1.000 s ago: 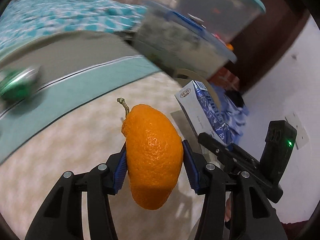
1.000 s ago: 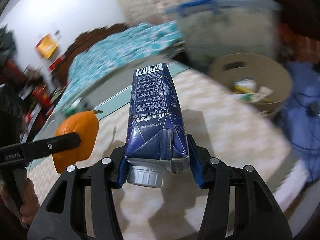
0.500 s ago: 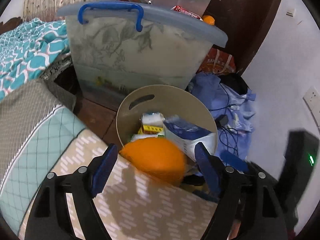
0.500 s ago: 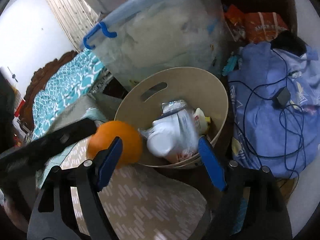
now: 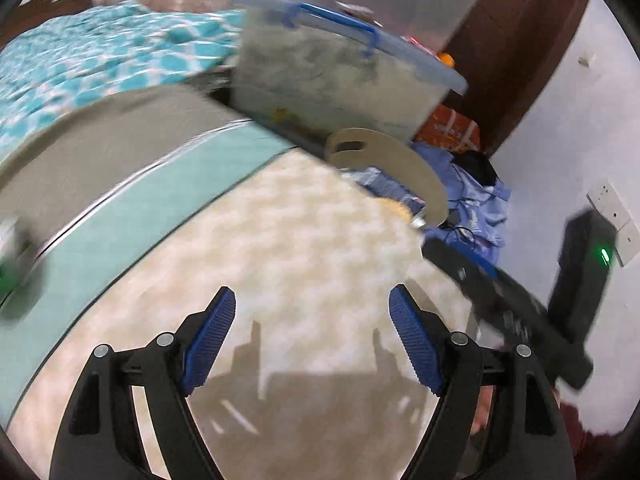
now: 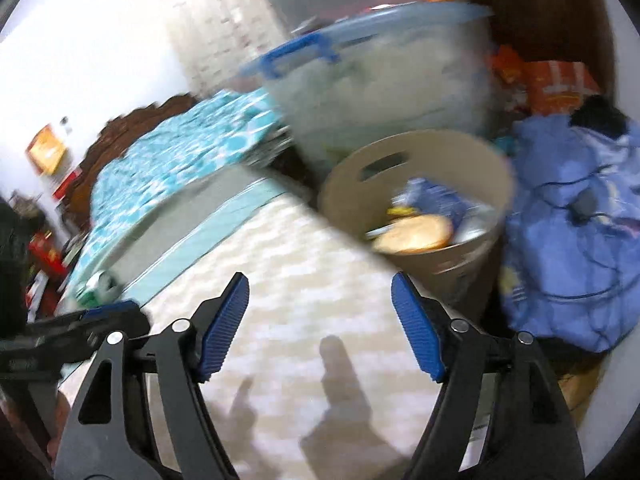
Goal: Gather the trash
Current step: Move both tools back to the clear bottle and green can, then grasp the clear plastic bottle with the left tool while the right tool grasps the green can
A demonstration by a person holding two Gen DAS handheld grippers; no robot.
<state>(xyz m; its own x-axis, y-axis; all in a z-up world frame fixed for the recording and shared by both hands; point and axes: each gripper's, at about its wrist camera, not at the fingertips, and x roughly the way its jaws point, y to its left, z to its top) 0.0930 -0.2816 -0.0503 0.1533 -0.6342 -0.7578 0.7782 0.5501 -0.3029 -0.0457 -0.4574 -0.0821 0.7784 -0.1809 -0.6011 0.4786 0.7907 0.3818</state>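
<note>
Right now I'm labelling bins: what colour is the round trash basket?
Beige; the trash basket shows best in the right wrist view.

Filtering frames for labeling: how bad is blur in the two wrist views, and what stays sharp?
Left wrist: heavy motion smear on the bed, tub and bin; left gripper sharp, its shadow on the mat. Right wrist: background equally smeared, the orange in the bin only a pale blob; right gripper crisp; strong fisheye bending in both.

Beige bin [image 6: 420, 152], orange fruit [image 6: 416, 232], blue-padded black tongs [image 6: 320, 314], teal-patterned bedspread [image 5: 100, 52]
</note>
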